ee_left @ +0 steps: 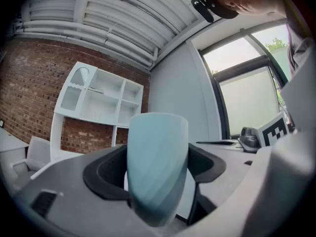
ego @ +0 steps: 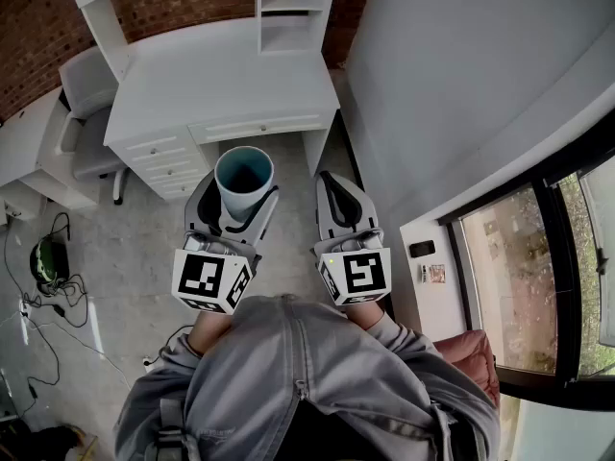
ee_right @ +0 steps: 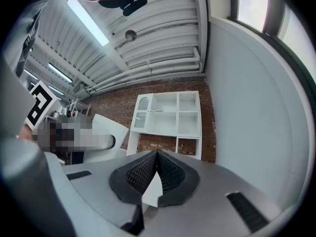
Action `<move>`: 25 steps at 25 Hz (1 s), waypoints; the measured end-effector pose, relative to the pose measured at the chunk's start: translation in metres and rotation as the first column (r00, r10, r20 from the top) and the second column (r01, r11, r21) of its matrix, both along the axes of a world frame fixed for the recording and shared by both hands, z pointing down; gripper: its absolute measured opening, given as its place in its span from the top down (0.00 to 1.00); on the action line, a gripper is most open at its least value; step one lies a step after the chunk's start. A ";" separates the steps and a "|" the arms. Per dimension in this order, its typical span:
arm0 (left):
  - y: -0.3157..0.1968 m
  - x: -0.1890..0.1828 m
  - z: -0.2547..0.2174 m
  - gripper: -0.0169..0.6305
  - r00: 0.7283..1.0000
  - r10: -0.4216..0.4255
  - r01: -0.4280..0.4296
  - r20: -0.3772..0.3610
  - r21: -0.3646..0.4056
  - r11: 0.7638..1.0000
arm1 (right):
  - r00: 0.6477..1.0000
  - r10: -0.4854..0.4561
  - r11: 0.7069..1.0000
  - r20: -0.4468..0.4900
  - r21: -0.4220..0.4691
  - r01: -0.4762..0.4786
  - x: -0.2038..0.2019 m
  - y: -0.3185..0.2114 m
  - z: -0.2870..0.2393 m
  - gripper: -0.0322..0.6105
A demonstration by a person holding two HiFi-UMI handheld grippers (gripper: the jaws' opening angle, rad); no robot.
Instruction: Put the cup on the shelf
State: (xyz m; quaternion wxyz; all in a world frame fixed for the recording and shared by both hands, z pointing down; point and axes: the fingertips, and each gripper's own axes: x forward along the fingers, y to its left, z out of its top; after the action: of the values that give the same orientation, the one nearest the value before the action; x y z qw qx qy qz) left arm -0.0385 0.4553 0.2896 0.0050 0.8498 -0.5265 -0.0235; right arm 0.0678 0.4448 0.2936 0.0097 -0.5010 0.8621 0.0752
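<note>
Teal-blue cup point(ego: 244, 176), tapered, wider at the mouth, sits upright between the jaws of the left gripper point(ego: 237, 203). The jaws stand wide and the black pads press its lower half from both sides. It is carried in the air in front of the person, well short of the white desk point(ego: 221, 84) and the shelf point(ego: 288, 8) standing on it. Right gripper point(ego: 343, 200) has its jaws pressed together with nothing between them, level with the left one.

Handling, as a judgement: the cup looks rigid and smooth-walled, probably light plastic, though glazed ceramic can't be ruled out from these views. The inside looks dark and seems empty, so there is little risk of spilling. The tapered wall is the worry (a squeeze on a cone tends to push it upward out of the pads), so a low grip on the narrower part suits it. Keep it vertical. If ceramic, it would chip on a hard set-down, so lower it gently onto the shelf board.
</note>
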 end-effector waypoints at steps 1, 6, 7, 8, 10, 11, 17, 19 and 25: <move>-0.002 0.001 0.000 0.41 1.000 -0.001 0.001 0.000 0.000 1.000 | 1.000 -0.001 1.000 0.001 0.000 0.001 0.001 -0.003 0.000 0.91; -0.012 0.008 -0.002 0.41 1.000 -0.003 0.003 0.001 0.007 1.000 | 1.000 -0.006 1.000 0.005 0.008 0.006 0.007 -0.013 -0.002 0.91; -0.014 0.010 -0.003 0.41 1.000 -0.004 0.004 0.000 0.009 1.000 | 1.000 -0.007 1.000 0.006 0.011 0.007 0.010 -0.015 -0.002 0.91; -0.015 0.013 -0.003 0.41 1.000 -0.006 0.006 -0.002 0.010 1.000 | 1.000 -0.010 1.000 0.004 0.014 0.009 0.012 -0.017 -0.003 0.91; -0.017 0.019 -0.004 0.41 1.000 -0.011 0.011 -0.010 0.013 1.000 | 1.000 -0.022 1.000 0.002 0.014 0.022 0.017 -0.020 -0.003 0.91; -0.018 0.021 -0.004 0.41 1.000 -0.013 0.014 -0.015 0.014 1.000 | 0.999 -0.032 0.999 0.005 0.012 0.032 0.019 -0.021 -0.003 0.91; -0.022 0.028 0.001 0.41 0.999 -0.035 0.035 -0.024 0.011 0.999 | 0.998 -0.044 0.999 0.036 -0.001 0.044 0.034 -0.028 0.004 0.91; -0.024 0.028 0.003 0.41 0.999 -0.039 0.039 -0.022 0.007 0.999 | 0.998 -0.042 0.999 0.043 -0.013 0.043 0.036 -0.032 0.008 0.91; -0.044 0.022 0.009 0.41 0.998 -0.048 0.048 -0.028 -0.001 0.999 | 0.999 -0.032 0.999 0.039 -0.025 0.033 0.036 -0.050 0.016 0.91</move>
State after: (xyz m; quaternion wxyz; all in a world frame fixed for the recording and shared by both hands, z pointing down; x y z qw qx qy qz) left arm -0.0168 0.4113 0.2985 0.0118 0.8364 -0.5468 -0.0354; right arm 0.1037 0.3947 0.3091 0.0212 -0.4884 0.8707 0.0543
